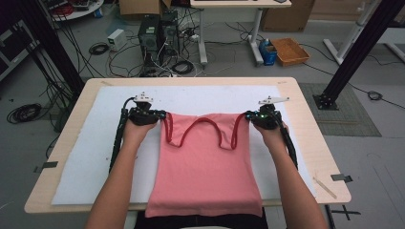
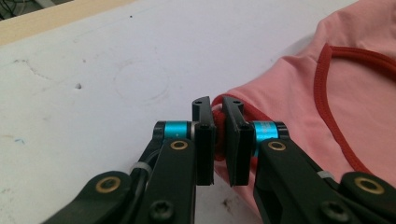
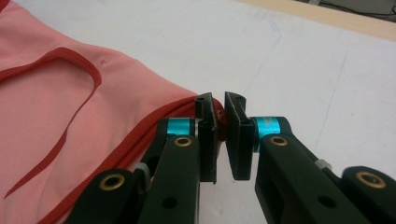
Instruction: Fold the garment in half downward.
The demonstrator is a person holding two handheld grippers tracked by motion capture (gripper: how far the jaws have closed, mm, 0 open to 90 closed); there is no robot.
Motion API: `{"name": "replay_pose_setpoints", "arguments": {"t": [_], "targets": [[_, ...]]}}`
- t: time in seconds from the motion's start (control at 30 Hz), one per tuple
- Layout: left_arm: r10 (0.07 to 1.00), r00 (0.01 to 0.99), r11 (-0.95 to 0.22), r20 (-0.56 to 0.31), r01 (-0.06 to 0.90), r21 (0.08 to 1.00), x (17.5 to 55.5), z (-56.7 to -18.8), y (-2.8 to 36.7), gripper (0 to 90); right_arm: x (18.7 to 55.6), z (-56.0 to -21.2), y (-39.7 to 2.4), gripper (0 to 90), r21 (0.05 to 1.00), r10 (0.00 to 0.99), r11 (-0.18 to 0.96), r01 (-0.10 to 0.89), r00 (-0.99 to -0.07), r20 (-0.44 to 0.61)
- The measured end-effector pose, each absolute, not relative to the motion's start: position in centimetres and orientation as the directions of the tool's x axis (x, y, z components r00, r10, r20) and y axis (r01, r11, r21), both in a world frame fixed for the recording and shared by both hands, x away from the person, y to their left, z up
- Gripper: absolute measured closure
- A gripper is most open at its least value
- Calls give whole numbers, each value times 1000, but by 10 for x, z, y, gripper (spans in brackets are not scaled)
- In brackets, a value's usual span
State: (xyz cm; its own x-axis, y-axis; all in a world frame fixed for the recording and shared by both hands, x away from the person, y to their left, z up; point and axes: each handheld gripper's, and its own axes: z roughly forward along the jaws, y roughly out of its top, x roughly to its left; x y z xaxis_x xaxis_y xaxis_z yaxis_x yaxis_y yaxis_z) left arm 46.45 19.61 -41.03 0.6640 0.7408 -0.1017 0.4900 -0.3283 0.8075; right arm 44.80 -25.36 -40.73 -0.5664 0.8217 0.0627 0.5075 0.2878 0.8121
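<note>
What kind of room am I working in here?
Likely a lab or workshop: computer towers and loose cables lie on the floor beyond the table, and black frame posts stand beside it.

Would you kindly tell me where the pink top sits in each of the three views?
High view: pink top centre, hem over the table's near edge.
Left gripper view: right side, corner pinched in the jaws.
Right gripper view: left side, corner pinched in the jaws.
Shared landmark: red trim.

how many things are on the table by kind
pink tank top: 1
grippers, left gripper and right gripper, each shut on a top corner of it: 2
white mat: 1
wooden stick: 1
total: 5
</note>
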Motion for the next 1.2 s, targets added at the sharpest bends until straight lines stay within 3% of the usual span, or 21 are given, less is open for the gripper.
{"name": "replay_pose_setpoints", "arguments": {"t": [0.5, 1.2], "targets": [[743, 662, -288, -100, 451, 845, 486, -389, 203, 831, 477, -384, -250, 841, 831, 844, 260, 492, -534, 52], [679, 721, -243, -138, 399, 884, 451, -403, 213, 829, 451, -392, -260, 840, 853, 803, 255, 456, -591, 75]]}}
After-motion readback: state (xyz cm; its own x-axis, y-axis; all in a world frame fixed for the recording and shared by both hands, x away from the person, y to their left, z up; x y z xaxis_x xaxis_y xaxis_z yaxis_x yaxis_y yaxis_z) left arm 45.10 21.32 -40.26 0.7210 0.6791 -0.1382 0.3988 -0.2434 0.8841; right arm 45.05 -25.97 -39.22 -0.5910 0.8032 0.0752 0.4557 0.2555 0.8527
